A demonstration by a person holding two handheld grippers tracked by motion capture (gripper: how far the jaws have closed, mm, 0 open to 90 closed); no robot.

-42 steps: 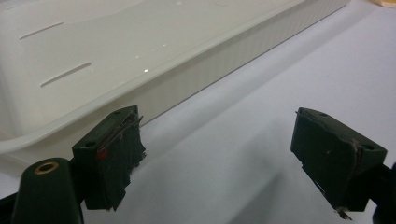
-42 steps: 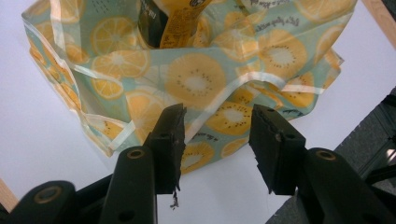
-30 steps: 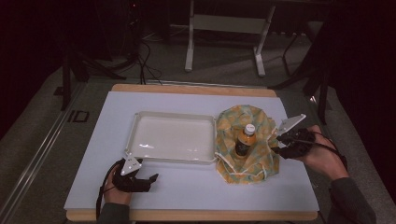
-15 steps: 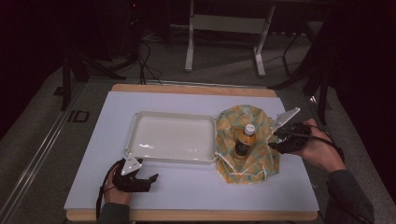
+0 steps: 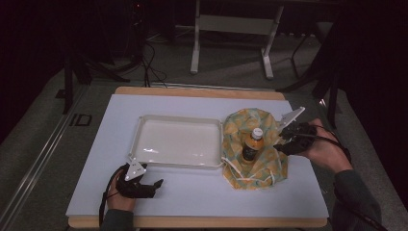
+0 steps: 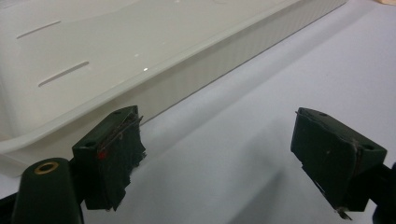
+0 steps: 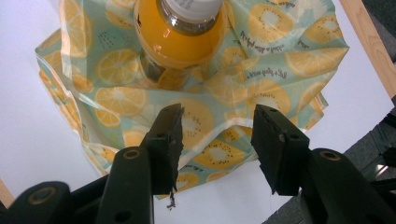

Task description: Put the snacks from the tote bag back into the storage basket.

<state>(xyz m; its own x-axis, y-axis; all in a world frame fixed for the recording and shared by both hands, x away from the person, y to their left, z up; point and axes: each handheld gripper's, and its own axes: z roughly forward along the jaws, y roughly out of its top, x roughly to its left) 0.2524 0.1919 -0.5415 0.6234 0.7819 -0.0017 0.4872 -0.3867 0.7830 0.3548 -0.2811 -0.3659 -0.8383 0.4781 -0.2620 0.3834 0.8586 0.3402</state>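
A: Where's the bag?
B: The lemon-print drawstring bag point(image 5: 255, 149) sits crumpled near the bench's right edge, orange juice bottle point(image 5: 251, 144) upright inside.
A: Tools?
B: Right tool point(image 7: 217, 140) has just been opening, its jaws part-spread around a fold without pinching; left tool point(image 6: 224, 158) spread, empty.

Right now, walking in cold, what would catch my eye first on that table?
The bright bag printed with citrus slices, right of centre, with an orange juice bottle standing in it. The right tool sits at its edge, jaws just opening, cloth between them. Left of the bag lies a white tray.
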